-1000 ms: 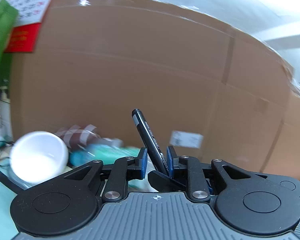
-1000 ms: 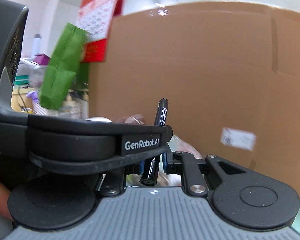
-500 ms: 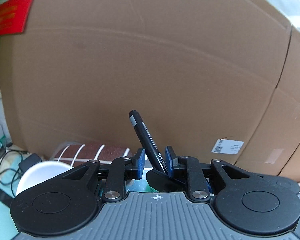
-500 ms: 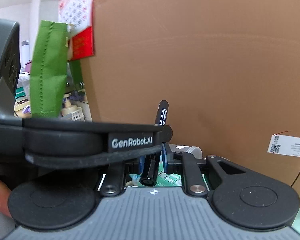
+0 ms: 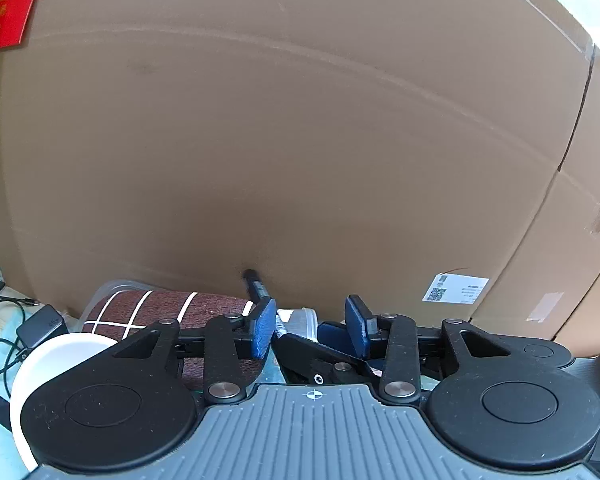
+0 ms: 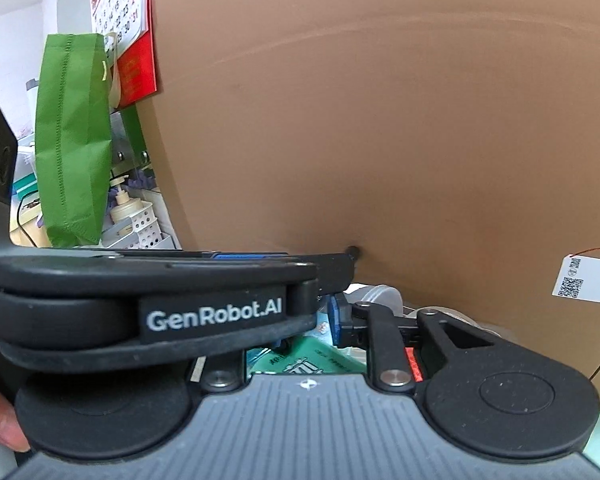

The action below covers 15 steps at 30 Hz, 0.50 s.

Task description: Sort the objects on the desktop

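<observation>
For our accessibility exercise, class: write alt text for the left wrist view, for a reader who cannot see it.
The left gripper, whose blue-padded jaws have just been opening, faces a large cardboard box; a black marker leans by one pad, unclamped. A white bowl and a brown checked roll sit lower left.

The black marker (image 5: 255, 285) shows only its top end behind the left gripper's (image 5: 311, 330) blue pad; the rest of the barrel is out of sight. From the right wrist, that left gripper blocks most of the right gripper (image 6: 300, 320), whose left finger is hidden, so its grip can't be read. The white bowl (image 5: 48, 364) is cut off by the frame edge. The label (image 6: 586, 282) on the cardboard box (image 6: 380, 140) is too small to read.
</observation>
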Each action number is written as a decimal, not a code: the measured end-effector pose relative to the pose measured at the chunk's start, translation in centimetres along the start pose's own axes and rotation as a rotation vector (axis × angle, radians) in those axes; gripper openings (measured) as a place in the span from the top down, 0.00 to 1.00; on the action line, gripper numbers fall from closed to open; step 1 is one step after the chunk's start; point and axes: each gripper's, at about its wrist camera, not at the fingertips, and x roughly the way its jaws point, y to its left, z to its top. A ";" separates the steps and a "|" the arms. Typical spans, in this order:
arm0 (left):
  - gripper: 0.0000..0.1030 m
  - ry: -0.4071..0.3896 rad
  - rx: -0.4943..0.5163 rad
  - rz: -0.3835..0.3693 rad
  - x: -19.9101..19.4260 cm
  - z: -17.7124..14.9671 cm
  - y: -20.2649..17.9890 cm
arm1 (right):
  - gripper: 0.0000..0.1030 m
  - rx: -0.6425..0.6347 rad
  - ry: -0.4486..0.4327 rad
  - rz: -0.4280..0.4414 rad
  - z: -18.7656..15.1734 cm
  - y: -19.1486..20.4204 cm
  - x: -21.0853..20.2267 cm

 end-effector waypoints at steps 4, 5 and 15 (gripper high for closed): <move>0.42 -0.006 -0.014 -0.005 -0.1 0.1 -0.1 | 0.66 0.000 0.004 0.003 0.0 -0.2 -0.1; 0.35 -0.013 -0.015 -0.002 -0.2 0.0 -0.2 | 0.59 0.000 0.002 0.004 0.0 -0.1 -0.1; 0.05 -0.093 -0.017 0.006 -2.1 -0.8 -1.2 | 0.27 -0.049 -0.054 -0.029 -0.1 0.5 -2.0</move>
